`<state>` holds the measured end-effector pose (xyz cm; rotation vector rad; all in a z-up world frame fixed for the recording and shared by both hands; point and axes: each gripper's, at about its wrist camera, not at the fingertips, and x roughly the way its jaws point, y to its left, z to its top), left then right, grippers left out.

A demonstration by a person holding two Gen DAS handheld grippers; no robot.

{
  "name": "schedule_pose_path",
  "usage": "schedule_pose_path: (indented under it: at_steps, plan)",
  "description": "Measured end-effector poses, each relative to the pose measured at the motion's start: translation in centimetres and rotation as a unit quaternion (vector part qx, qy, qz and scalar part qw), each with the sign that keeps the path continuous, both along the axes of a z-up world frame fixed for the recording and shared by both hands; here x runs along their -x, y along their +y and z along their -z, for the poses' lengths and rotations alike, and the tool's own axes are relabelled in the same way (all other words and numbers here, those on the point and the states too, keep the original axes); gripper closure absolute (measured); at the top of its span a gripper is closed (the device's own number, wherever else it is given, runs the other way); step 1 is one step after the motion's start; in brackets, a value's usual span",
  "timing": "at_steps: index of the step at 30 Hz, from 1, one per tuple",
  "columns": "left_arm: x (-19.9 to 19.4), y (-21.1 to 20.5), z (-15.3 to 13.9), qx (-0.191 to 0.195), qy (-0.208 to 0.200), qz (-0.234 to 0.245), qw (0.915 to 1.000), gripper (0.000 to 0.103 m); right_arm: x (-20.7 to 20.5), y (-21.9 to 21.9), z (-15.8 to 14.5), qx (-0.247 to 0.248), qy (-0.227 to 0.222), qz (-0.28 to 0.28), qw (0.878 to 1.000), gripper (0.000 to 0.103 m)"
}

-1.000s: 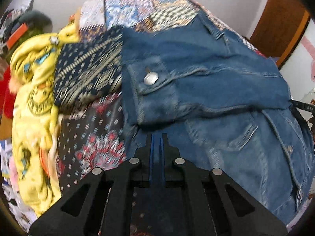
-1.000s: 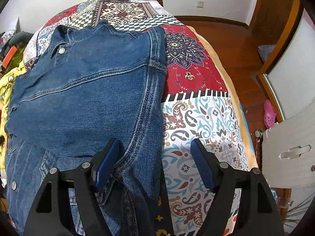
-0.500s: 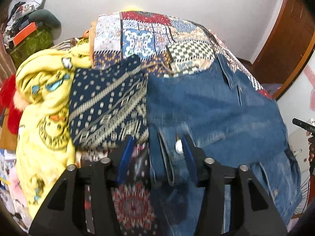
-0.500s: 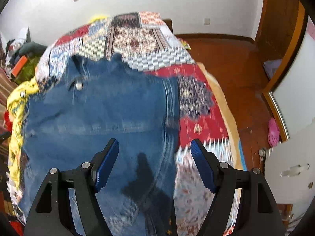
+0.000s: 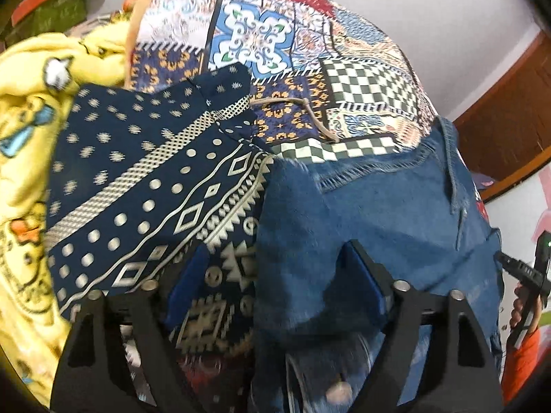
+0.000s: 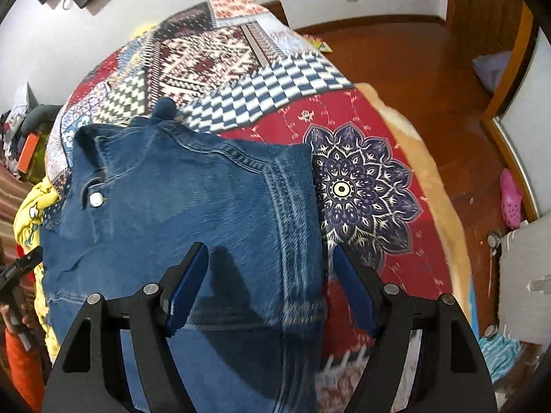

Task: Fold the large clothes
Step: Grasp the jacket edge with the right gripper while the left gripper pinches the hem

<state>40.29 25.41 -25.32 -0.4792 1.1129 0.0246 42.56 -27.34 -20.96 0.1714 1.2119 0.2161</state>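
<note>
A blue denim jacket point(image 6: 193, 206) lies folded on a patchwork bedspread point(image 6: 361, 186), collar toward the far end. It also shows in the left wrist view point(image 5: 378, 213). My left gripper point(image 5: 275, 285) is open and empty above the jacket's left edge, where it meets a navy patterned garment point(image 5: 144, 186). My right gripper point(image 6: 268, 282) is open and empty above the jacket's right edge seam. Neither gripper touches the cloth.
A yellow printed garment point(image 5: 27, 158) is piled at the bed's left side. The bed's right edge drops to a wooden floor point(image 6: 430, 62) with a pink shoe point(image 6: 511, 199). A white cabinet point(image 6: 527, 275) stands at the right. A wall is behind the bed.
My left gripper was shut on the denim sleeve, then opened and let it go on the jacket. Both grippers have lifted and moved toward the collar end.
</note>
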Motion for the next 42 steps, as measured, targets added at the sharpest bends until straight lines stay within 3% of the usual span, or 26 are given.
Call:
schedule_pose_path:
  at_steps: [4, 5, 6, 7, 8, 9, 12, 20, 27, 32, 36, 42]
  plan:
    - [-1.3, 0.0, 1.9, 0.028, 0.003, 0.000, 0.9996, 0.051, -0.7, 0.3, 0.1, -0.004, -0.016, -0.006, 1.000, 0.052]
    - [-1.4, -0.1, 1.9, 0.022, -0.004, -0.003, 0.9998, 0.061, -1.0, 0.4, 0.2, -0.004, -0.018, -0.002, 1.000, 0.052]
    - [-1.4, -0.3, 1.7, 0.020, -0.013, -0.001, 0.9997, 0.082, -1.3, 0.3, 0.3, -0.004, -0.020, 0.002, 1.000, 0.057]
    - [-1.5, -0.5, 1.4, 0.027, -0.018, 0.003, 0.9995, 0.089, -1.6, 0.5, 0.4, 0.001, -0.023, 0.005, 1.000, 0.062]
    - [-1.5, -0.7, 1.2, 0.025, -0.021, 0.001, 0.9995, 0.093, -1.6, 0.5, 0.3, 0.007, -0.024, 0.005, 1.000, 0.074]
    - [-1.4, -1.2, 0.6, 0.005, -0.025, 0.001, 0.9997, 0.094, -1.9, 0.5, 0.4, 0.012, -0.021, 0.005, 1.000, 0.081]
    - [-0.8, -2.2, -1.3, -0.046, -0.044, 0.008, 0.9979, 0.096, -1.9, 0.7, -0.2, 0.012, -0.029, -0.003, 1.000, 0.089]
    - [1.2, -2.3, -7.7, -0.105, -0.093, 0.005, 0.9901, 0.096, -0.3, 2.4, -6.3, 0.028, -0.116, -0.048, 0.992, 0.090]
    - [0.8, -0.1, -8.9, -0.136, -0.102, -0.030, 0.9850, 0.096, -0.9, 6.4, -9.7, 0.036, -0.179, -0.079, 0.980, 0.091]
    - [-1.0, 1.3, -6.1, -0.158, -0.061, -0.032, 0.9850, 0.095, -4.0, 8.7, -7.4, 0.064, -0.176, -0.080, 0.979, 0.090]
    - [-2.0, 2.2, -2.8, -0.146, -0.034, -0.032, 0.9881, 0.095, -6.3, 8.3, -3.6, 0.078, -0.134, -0.068, 0.985, 0.090]
    - [-2.8, 1.9, 0.6, -0.150, -0.001, -0.027, 0.9883, 0.089, -7.3, 6.3, 0.8, 0.056, -0.079, -0.056, 0.994, 0.090]
